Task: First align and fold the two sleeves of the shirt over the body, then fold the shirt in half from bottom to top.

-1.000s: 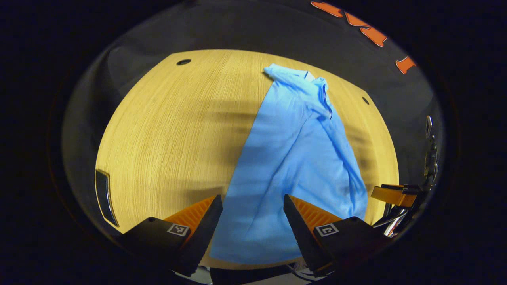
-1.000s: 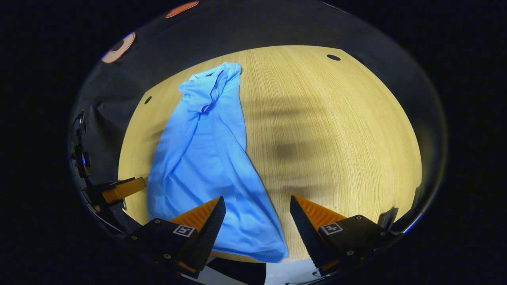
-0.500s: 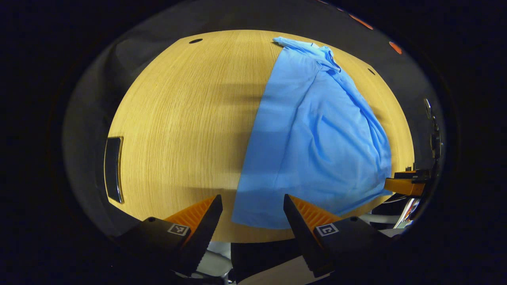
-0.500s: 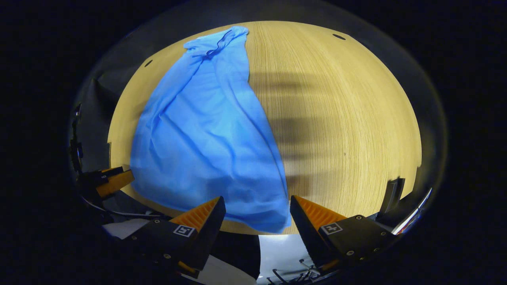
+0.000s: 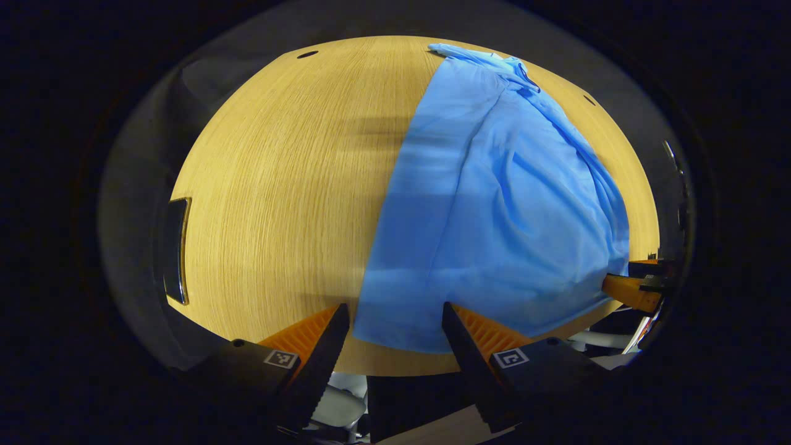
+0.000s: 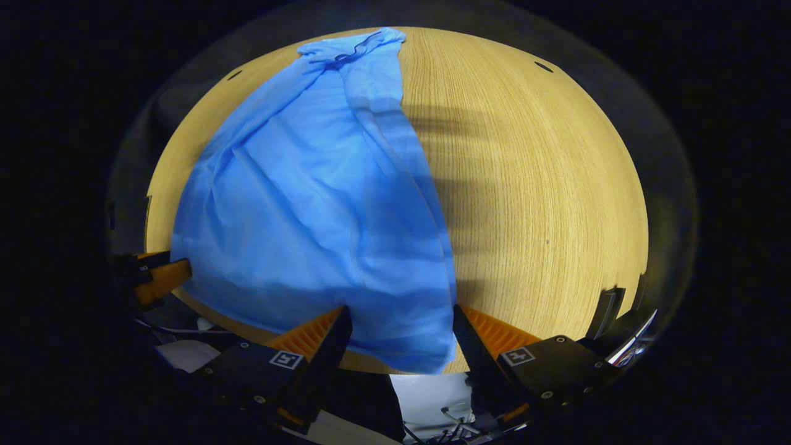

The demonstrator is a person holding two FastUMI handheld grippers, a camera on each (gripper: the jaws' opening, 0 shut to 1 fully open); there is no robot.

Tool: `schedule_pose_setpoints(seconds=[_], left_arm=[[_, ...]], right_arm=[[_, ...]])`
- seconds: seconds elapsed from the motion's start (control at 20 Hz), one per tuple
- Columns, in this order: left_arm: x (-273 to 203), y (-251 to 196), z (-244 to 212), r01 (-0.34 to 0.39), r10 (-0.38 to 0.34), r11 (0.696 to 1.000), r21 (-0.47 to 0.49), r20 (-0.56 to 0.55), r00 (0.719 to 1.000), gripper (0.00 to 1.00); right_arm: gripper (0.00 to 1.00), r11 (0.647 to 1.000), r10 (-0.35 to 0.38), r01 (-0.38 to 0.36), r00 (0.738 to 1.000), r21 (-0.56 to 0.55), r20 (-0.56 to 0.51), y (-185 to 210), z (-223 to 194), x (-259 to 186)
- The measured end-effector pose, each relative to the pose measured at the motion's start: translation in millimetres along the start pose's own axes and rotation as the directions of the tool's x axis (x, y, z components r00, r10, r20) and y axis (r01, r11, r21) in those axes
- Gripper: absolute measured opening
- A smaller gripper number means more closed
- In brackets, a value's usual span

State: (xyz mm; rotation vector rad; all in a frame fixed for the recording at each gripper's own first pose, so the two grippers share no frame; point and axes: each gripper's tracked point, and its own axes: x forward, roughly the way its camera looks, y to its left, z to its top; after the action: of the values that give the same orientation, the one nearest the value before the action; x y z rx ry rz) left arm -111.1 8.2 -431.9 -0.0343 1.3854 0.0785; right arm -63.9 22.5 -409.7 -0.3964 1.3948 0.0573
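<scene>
Now sleeves look folded; both grippers (image 5: 395,327) (image 6: 398,330) gape empty at shirt's (image 5: 488,204) near hem. Next: pinch corners, lift to collar.

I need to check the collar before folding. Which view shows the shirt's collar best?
The right gripper view: the collar lies nearer the image middle, its opening visible. In the left gripper view the collar sits small, off to the side of the shirt.

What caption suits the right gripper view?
Open right gripper poised at the near hem of a blue shirt on a wooden table.
</scene>
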Motion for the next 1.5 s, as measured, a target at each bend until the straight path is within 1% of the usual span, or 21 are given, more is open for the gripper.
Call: schedule_pose_setpoints(seconds=[0.1, 0.2, 0.4, 0.45, 0.5, 0.55, 0.6, 0.65, 0.7, 0.75, 0.8, 0.85, 0.9, 1.0, 1.15, 1.25, 1.35, 1.5], left_arm=[[2, -1, 1, -0.002, 0.002, 1.000, -0.010, 0.004, 1.000, 0.98], [0, 0, -3, -0.002, 0.003, 1.000, -0.006, 0.011, 1.000, 0.98], [0, 0, -3, -0.001, 0.001, 1.000, -0.012, 0.009, 1.000, 0.98], [1, -1, -1, 0.000, 0.000, 1.000, -0.014, 0.015, 1.000, 0.98], [0, -2, 0, 0.004, -0.003, 1.000, -0.019, 0.022, 1.000, 0.83], [0, -4, 2, 0.012, -0.011, 1.000, -0.020, 0.031, 0.999, 0.68], [0, -10, 3, 0.029, -0.028, 0.999, -0.015, 0.038, 0.999, 0.53], [1, -16, 5, 0.058, -0.057, 0.998, -0.011, 0.049, 0.997, 0.38], [2, -16, 6, 0.060, -0.059, 0.998, -0.002, 0.046, 0.997, 0.23], [2, -18, 13, 0.069, -0.069, 0.998, 0.002, 0.066, 0.995, 0.08], [3, -19, 10, 0.085, -0.085, 0.996, -0.004, 0.061, 0.995, 0.04], [0, -19, 12, 0.091, -0.091, 0.996, -0.013, 0.054, 0.994, 0.04], [-1, -18, 13, 0.094, -0.092, 0.995, -0.028, 0.058, 0.994, 0.04], [-10, -19, 26, 0.103, -0.099, 0.994, -0.046, 0.084, 0.992, 0.04], [-23, -28, 56, 0.122, -0.117, 0.992, -0.031, 0.122, 0.986, 0.04], [-30, -34, 83, 0.138, -0.134, 0.990, -0.012, 0.169, 0.976, 0.04], [-34, -36, 112, 0.137, -0.139, 0.990, 0.021, 0.211, 0.967, 0.04], [-45, -40, 163, 0.137, -0.144, 0.990, 0.044, 0.283, 0.948, 0.04]], right_arm=[[0.99, 1.000, 0.001, -0.001, 1.000, 0.024, -0.004, 1, -1, -1], [0.99, 1.000, 0.006, -0.006, 1.000, -0.010, -0.007, 0, 0, -2], [0.98, 1.000, 0.004, -0.004, 1.000, -0.009, -0.020, 0, -1, -1], [0.96, 1.000, 0.004, -0.004, 1.000, -0.003, -0.027, 0, -1, -2], [0.92, 1.000, 0.004, -0.004, 1.000, 0.009, -0.026, -1, -2, -2], [0.74, 1.000, 0.008, -0.007, 1.000, 0.022, -0.020, 0, -1, -2], [0.64, 0.999, 0.018, -0.018, 1.000, 0.030, -0.011, 2, 0, -2], [0.46, 0.999, 0.031, -0.031, 1.000, 0.030, 0.003, 4, 1, -2], [0.35, 0.998, 0.053, -0.053, 0.999, 0.040, 0.013, 8, 3, -2], [0.10, 0.997, 0.051, -0.052, 0.998, 0.052, 0.021, 8, 4, -2], [0.04, 0.998, 0.049, -0.050, 0.999, 0.048, 0.013, 9, 3, -3], [0.01, 0.998, 0.047, -0.047, 0.999, 0.046, 0.004, 10, 3, -3], [0.01, 0.998, 0.048, -0.049, 0.999, 0.046, 0.007, 10, 7, -7], [0.01, 0.998, 0.050, -0.051, 0.998, 0.034, 0.046, 11, 23, -17], [0.01, 0.998, 0.047, -0.050, 0.991, 0.022, 0.126, 6, 58, -37], [0.01, 0.999, 0.032, -0.034, 0.982, 0.011, 0.186, -2, 86, -48], [0.00, 1.000, 0.019, -0.020, 0.971, 0.001, 0.238, -8, 114, -58], [0.01, 1.000, 0.007, -0.002, 0.955, -0.019, 0.297, -13, 152, -69]])
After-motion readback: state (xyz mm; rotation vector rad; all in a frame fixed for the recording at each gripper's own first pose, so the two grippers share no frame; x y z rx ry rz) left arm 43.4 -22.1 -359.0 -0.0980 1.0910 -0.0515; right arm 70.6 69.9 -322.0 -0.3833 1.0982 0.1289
